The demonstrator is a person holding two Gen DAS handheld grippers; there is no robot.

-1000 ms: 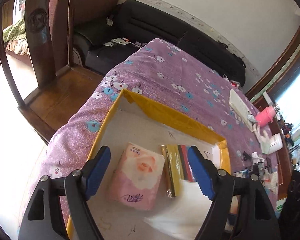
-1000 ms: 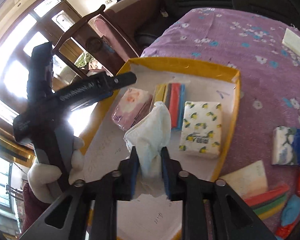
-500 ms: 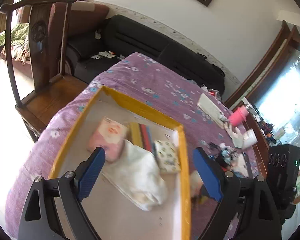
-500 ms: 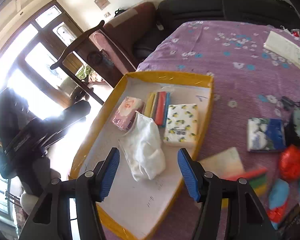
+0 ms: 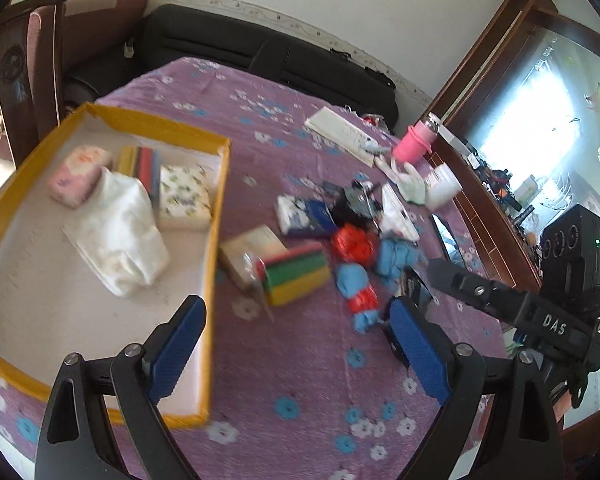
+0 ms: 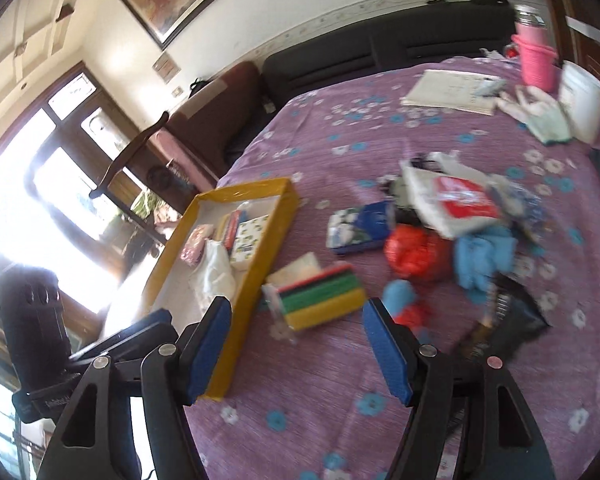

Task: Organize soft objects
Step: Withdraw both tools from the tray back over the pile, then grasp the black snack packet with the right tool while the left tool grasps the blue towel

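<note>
A yellow-rimmed tray (image 5: 216, 184) (image 6: 278, 220) on the purple flowered cloth holds a pink tissue pack (image 5: 78, 176), a lemon-print pack (image 5: 184, 196), coloured sponges (image 5: 140, 162) and a white cloth (image 5: 118, 232) (image 6: 214, 276). Right of the tray lie a striped sponge stack (image 5: 296, 274) (image 6: 322, 294), a blue tissue pack (image 5: 304, 216) (image 6: 358, 226), a red bundle (image 5: 352, 244) (image 6: 414, 252) and blue soft pieces (image 5: 396, 256) (image 6: 484, 258). My left gripper (image 5: 296, 356) hangs above the cloth, jaws still opening, empty. My right gripper (image 6: 300, 350) is also opening and empty, near the sponge stack.
A pink cup (image 5: 414, 144) (image 6: 536, 60), a white cup (image 6: 582, 100), a notepad (image 6: 452, 90) and gloves (image 5: 410, 182) sit at the table's far side. A black packet (image 6: 508, 320) lies near the right gripper. A wooden chair (image 5: 32, 72) and a dark sofa (image 5: 260, 56) stand behind.
The right gripper let go of the white cloth, which now lies in the tray. Both grippers opened wider and swung right, away from the tray toward the loose items on the cloth.
</note>
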